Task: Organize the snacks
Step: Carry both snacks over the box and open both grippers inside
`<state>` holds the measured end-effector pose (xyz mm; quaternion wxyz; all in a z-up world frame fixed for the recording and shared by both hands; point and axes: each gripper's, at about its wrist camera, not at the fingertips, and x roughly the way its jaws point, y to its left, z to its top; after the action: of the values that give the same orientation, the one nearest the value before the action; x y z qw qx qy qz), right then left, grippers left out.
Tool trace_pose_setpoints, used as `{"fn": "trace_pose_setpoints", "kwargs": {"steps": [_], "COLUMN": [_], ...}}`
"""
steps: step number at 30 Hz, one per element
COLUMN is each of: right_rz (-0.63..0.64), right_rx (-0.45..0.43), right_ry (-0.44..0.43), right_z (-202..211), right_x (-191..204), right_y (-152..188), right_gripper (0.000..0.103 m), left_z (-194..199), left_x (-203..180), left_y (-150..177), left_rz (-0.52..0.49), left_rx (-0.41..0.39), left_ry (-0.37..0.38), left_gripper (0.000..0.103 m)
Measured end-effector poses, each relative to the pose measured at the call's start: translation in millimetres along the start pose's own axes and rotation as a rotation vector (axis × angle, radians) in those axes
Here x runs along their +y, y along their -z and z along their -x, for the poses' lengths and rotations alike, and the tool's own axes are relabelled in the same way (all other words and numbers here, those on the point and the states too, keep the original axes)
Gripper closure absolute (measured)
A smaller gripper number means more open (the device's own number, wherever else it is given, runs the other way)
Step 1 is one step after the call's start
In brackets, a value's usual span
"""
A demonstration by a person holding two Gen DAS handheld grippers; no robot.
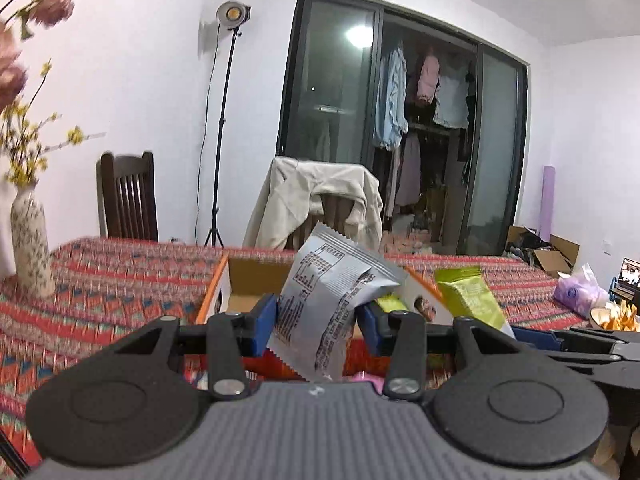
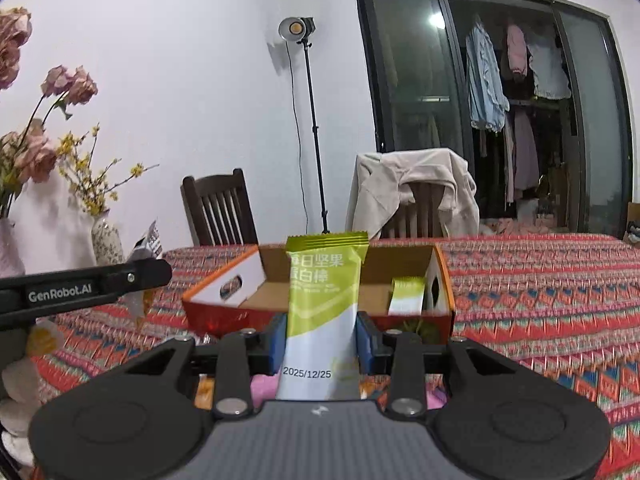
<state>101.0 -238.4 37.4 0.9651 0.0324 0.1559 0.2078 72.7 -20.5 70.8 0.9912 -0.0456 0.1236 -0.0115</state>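
Left wrist view: left gripper (image 1: 316, 320) clamps grey packet (image 1: 324, 304) before box (image 1: 224, 280); vase (image 1: 30, 236) stands left. Right gripper (image 2: 322, 340) clamps green bar (image 2: 324, 308), blocking the box (image 2: 224, 288) interior; chair (image 2: 220, 208) behind.

Even, bright indoor light from a studio lamp (image 1: 233, 13), glass-door glare (image 1: 359, 36), fisheye-bent, blurred edges.

right gripper (image 2: 320, 338) clamps green snack bar (image 2: 324, 300) upright | orange box (image 2: 320, 300) open behind

Home bedroom: open wardrobe (image 2: 516, 112), chairs (image 2: 220, 208).
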Motion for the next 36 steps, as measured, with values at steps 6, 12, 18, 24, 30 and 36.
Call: {"fn": "trace_pose_setpoints", "kwargs": {"steps": [6,12,18,24,30,36], "right_rz": [0.000,-0.014,-0.041,-0.081,-0.136,-0.164], "right_rx": [-0.012,-0.028,-0.027,-0.005,-0.011,0.046], "right_ry": [0.018,0.035,0.062,0.082,0.066,0.049], "right_z": [-25,-54,-92,-137,-170,-190], "right_x": [-1,-7,-15,-25,-46,-57], "right_y": [-26,-50,-69,-72,-51,-42], "right_gripper": [0.068,0.068,0.068,0.068,0.068,0.068], "left_z": [-20,-51,-93,-140,-173,-186], "left_x": [-5,-6,0,15,33,41], "left_y": [-23,-39,-49,-43,-16,-3], "left_rz": [0.006,0.021,0.065,0.107,0.122,0.132], "left_rx": [-0.028,-0.039,-0.024,0.017,0.054,0.107], "left_ry": [-0.019,-0.039,-0.073,-0.129,-0.148,-0.160], "left_gripper": [0.058,0.058,0.058,0.058,0.058,0.058]}}
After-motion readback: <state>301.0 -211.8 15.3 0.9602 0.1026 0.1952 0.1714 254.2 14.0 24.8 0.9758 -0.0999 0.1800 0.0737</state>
